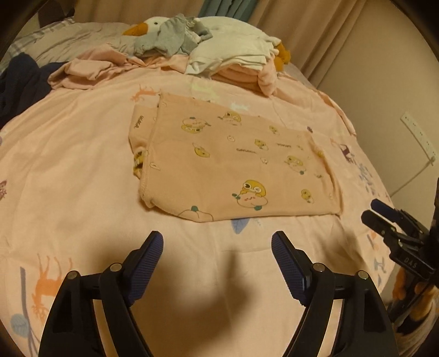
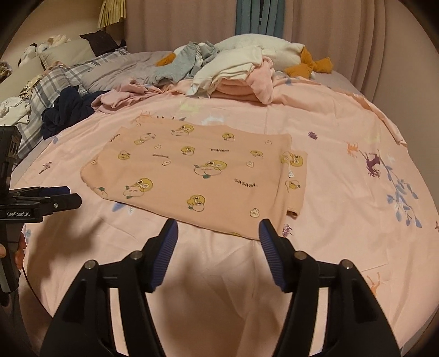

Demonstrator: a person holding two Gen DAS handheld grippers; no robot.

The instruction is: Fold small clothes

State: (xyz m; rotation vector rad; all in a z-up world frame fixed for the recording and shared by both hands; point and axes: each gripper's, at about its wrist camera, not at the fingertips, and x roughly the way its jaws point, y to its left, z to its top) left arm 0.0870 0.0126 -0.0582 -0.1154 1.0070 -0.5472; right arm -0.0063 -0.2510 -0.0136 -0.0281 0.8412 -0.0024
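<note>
Folded garment (image 1: 236, 164), hand-held gripper (image 1: 218, 247) open, empty

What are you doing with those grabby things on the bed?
A person is folding small clothes with a hand-held gripper in each hand. The peach duck-print garment lies flat, folded over, on the pink bedsheet. The left gripper and the right gripper are both open and empty, hanging just short of its near edge. More clothes wait in a pile farther back by a plush goose.
</note>
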